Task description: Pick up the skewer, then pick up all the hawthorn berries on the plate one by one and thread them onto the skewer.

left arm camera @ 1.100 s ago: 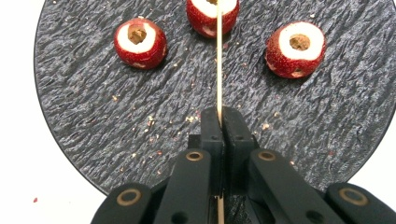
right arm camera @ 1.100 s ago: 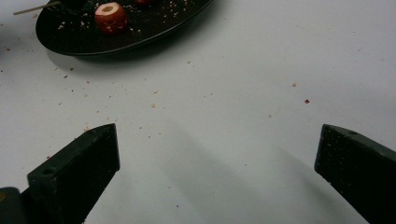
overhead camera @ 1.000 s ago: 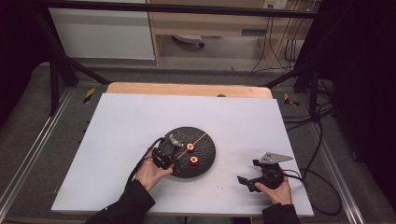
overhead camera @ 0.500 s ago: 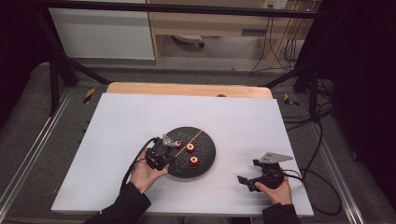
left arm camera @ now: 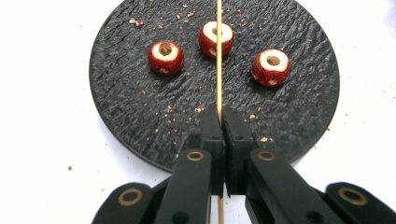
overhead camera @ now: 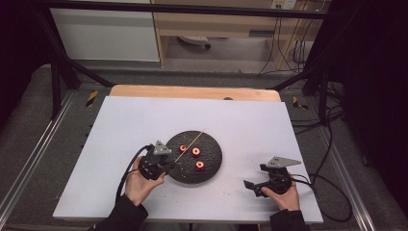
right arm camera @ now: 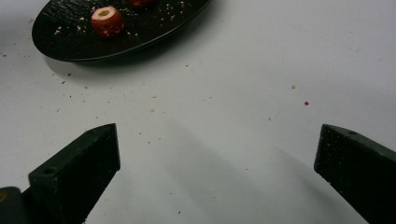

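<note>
A: What have you got on the left hand-held gripper [left arm camera: 219, 116]?

B: I've got it clamped on the stick [left arm camera: 219, 56]. Its own cam shows the jaws pressed together w/ the stick pinched between them, running straight up over the black plate [left arm camera: 121, 121]. The stick crosses in front of the middle one of the three red cored fruits [left arm camera: 216, 39]; can't tell if it touches. The other two sit either side: one left [left arm camera: 166, 57], one right [left arm camera: 270, 67].

A: And from the high view?

B: There I see what the jaw cam can't: the left hand-held gripper [overhead camera: 169, 166] sits at the plate's [overhead camera: 214, 168] left edge, and the stick [overhead camera: 190, 144] slants up and right, its tip at the far rim. Plate's about mid surface [overhead camera: 120, 125].

A: Right side?

B: Right hand-held gripper [right arm camera: 217, 172] is wide open, nothing between the jaws, just crumbs on the white surface. Its cam catches the plate's near edge [right arm camera: 93, 51] and one fruit [right arm camera: 107, 21] upper left. High view puts that gripper [overhead camera: 255, 185] well right of the plate, low over the surface.
</note>
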Motion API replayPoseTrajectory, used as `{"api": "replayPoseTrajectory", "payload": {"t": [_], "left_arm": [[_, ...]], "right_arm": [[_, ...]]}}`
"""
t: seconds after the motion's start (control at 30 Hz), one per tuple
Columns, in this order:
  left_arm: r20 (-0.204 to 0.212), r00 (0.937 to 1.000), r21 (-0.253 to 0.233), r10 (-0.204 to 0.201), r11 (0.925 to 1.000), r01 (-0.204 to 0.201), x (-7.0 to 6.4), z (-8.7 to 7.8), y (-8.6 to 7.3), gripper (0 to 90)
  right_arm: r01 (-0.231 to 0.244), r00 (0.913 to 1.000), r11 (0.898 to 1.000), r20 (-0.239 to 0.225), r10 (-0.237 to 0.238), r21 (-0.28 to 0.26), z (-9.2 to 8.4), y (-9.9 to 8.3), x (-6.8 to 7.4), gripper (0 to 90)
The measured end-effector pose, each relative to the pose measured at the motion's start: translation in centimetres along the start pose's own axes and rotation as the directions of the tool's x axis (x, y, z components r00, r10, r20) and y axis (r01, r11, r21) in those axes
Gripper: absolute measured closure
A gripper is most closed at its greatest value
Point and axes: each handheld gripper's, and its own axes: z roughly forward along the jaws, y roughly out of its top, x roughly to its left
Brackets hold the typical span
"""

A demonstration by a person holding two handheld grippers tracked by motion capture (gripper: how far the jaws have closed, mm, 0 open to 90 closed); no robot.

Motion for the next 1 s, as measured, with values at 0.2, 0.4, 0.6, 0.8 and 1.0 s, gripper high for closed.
{"api": "replayPoseTrajectory", "payload": {"t": [0.2,0.4,0.6,0.8,1.0], "left_arm": [[0.012,0.9999,-0.044,-0.006,0.9990,0.007,0.2,-0.7,-1.1,88.3],[0.018,0.9998,-0.083,-0.010,0.9965,0.011,0.5,-1.2,-2.1,88.3],[0.027,0.9996,-0.116,0.001,0.9933,0.002,0.8,-1.6,-3.0,88.4],[0.039,0.9992,-0.138,-0.001,0.9904,0.007,1.0,-2.0,-4.2,88.3],[0.054,0.9985,-0.150,-0.008,0.9885,0.016,1.5,-2.3,-5.2,88.3]], "right_arm": [[0.006,1.0000,1.000,0.003,-0.006,0.004,0.2,0.2,0.2,0.9],[0.011,0.9999,1.000,0.000,-0.011,0.008,0.5,0.4,0.4,0.8],[0.012,0.9999,1.000,0.003,-0.012,0.012,0.7,0.6,0.8,0.8],[0.015,0.9999,1.000,0.007,-0.015,0.020,1.1,1.1,1.3,0.7],[0.014,0.9999,0.999,0.006,-0.014,0.030,1.6,1.9,2.1,0.6]]}}
